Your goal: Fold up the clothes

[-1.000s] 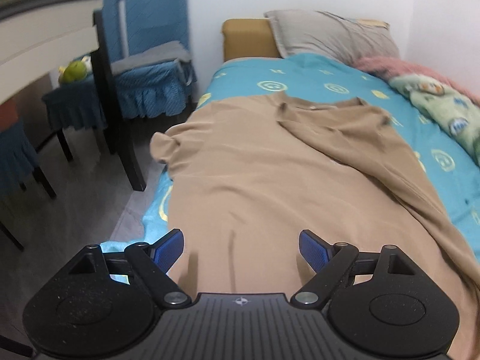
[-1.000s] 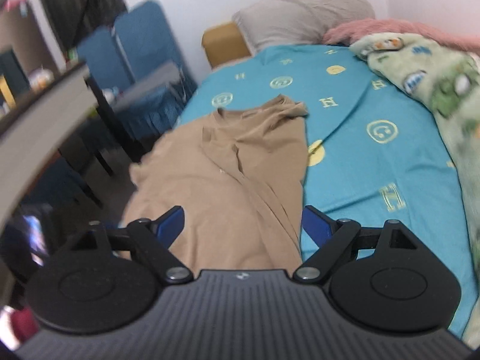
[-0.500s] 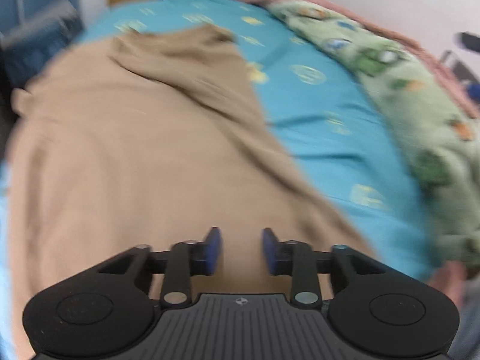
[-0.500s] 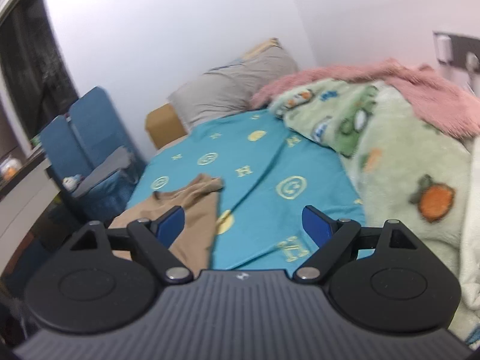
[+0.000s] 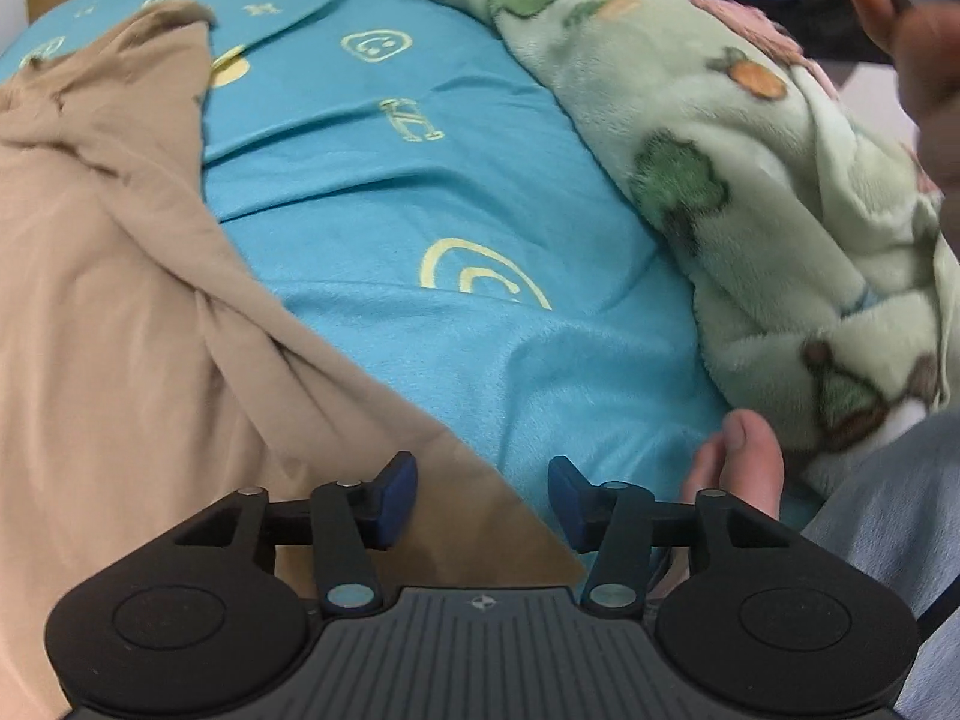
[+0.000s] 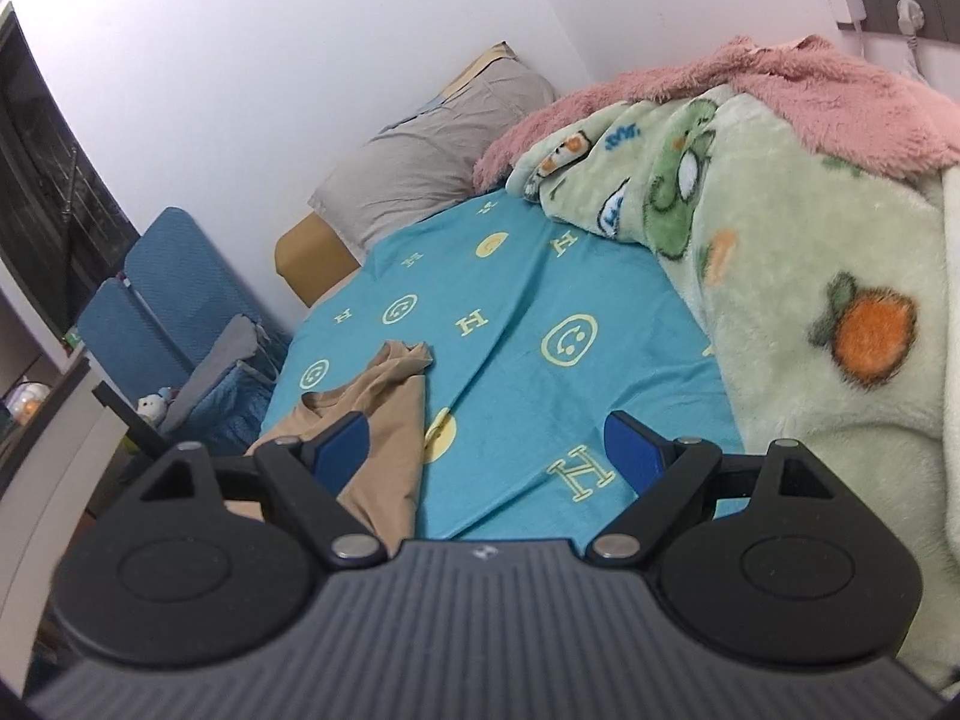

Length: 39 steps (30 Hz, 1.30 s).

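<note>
A tan garment (image 5: 120, 300) lies spread on the blue bed sheet (image 5: 450, 198), its right side bunched into a long fold. My left gripper (image 5: 483, 495) is open and empty, low over the garment's near right corner at the sheet's edge. In the right wrist view the garment (image 6: 384, 408) shows only its far collar end, left of centre. My right gripper (image 6: 486, 450) is open and empty, held up above the bed and apart from the garment.
A green cartoon blanket (image 5: 750, 150) and a pink fleece (image 6: 780, 84) pile along the bed's right side. A grey pillow (image 6: 432, 168) lies at the head. Blue chairs (image 6: 162, 312) stand left of the bed. A bare foot (image 5: 744, 462) rests by my left gripper.
My left gripper swung right to the garment's near right corner; it narrowed, then opened again. My right gripper rose and tilted up toward the head of the bed.
</note>
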Motion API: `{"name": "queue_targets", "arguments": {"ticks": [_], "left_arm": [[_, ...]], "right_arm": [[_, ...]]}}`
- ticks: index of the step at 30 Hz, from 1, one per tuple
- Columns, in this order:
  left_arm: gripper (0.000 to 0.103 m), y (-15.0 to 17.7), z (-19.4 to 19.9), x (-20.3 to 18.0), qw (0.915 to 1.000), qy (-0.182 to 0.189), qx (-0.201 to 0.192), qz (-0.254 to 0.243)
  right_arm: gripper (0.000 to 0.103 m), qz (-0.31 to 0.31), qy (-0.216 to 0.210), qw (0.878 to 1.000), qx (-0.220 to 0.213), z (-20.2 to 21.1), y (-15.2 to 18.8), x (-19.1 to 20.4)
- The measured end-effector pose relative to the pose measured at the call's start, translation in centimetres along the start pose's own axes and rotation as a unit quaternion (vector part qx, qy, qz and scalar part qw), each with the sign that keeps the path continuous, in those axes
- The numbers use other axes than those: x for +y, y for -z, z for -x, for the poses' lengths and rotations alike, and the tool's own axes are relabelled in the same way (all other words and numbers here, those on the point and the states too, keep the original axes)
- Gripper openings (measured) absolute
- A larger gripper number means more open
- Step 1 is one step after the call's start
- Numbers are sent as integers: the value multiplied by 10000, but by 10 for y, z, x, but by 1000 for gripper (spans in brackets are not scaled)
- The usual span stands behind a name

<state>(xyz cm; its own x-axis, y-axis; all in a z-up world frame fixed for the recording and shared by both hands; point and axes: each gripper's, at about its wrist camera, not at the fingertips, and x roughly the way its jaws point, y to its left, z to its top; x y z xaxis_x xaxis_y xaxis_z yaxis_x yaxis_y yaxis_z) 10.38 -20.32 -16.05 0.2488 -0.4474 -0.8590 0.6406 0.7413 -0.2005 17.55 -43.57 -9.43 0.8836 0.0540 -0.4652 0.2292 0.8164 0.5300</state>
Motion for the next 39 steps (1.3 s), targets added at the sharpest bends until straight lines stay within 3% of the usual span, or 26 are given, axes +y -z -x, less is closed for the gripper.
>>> {"name": "queue_targets", "arguments": {"ticks": [1, 3, 11, 13, 16, 18, 20, 22, 25, 28, 31, 33, 35, 36, 39], "left_arm": [[35, 2, 0, 0, 9999, -103, -19, -106], [6, 2, 1, 6, 9997, -209, -60, -142], [4, 5, 36, 32, 9985, 322, -228, 389], [4, 9, 55, 47, 9954, 552, -324, 708], [4, 20, 84, 81, 9827, 1058, -461, 1446], [4, 31, 97, 113, 9644, 1500, -425, 2137], [4, 47, 108, 143, 9485, 1696, -392, 2648], [4, 61, 117, 165, 9441, 1464, -337, 2934], [5, 77, 118, 183, 9497, 664, -18, 3059], [5, 88, 109, 193, 9475, 309, 235, 3173], [21, 81, 114, 191, 9528, 64, 82, 3036], [53, 68, 125, 181, 9630, -206, -259, 2673], [67, 54, 136, 172, 9696, -498, -611, 2315], [83, 45, 141, 169, 9702, -645, -774, 2205], [102, 17, 150, 163, 9657, -905, -1403, 1990]], "right_arm": [[87, 1, -3, 10000, 13, -1, 1, 1], [87, 64, -23, 10000, 72, -4, 4, 6], [87, 327, -44, 9991, 256, -12, 13, 26], [87, 404, -64, 9987, 313, -14, 15, 32], [87, 463, -121, 9983, 341, -15, 17, 38], [87, 537, -131, 9978, 365, -16, 19, 42], [87, 620, -138, 9970, 440, -19, 22, 47], [87, 726, -172, 9958, 533, -23, 27, 52], [87, 880, -217, 9939, 630, -27, 34, 62], [87, 996, -253, 9921, 721, -31, 40, 71], [87, 1151, -294, 9901, 748, -30, 45, 78], [87, 1264, -335, 9887, 733, -28, 49, 83], [87, 1376, -374, 9875, 665, -24, 52, 89], [87, 1395, -396, 9877, 580, -21, 52, 91], [87, 1458, -446, 9879, 277, -13, 54, 96]]}}
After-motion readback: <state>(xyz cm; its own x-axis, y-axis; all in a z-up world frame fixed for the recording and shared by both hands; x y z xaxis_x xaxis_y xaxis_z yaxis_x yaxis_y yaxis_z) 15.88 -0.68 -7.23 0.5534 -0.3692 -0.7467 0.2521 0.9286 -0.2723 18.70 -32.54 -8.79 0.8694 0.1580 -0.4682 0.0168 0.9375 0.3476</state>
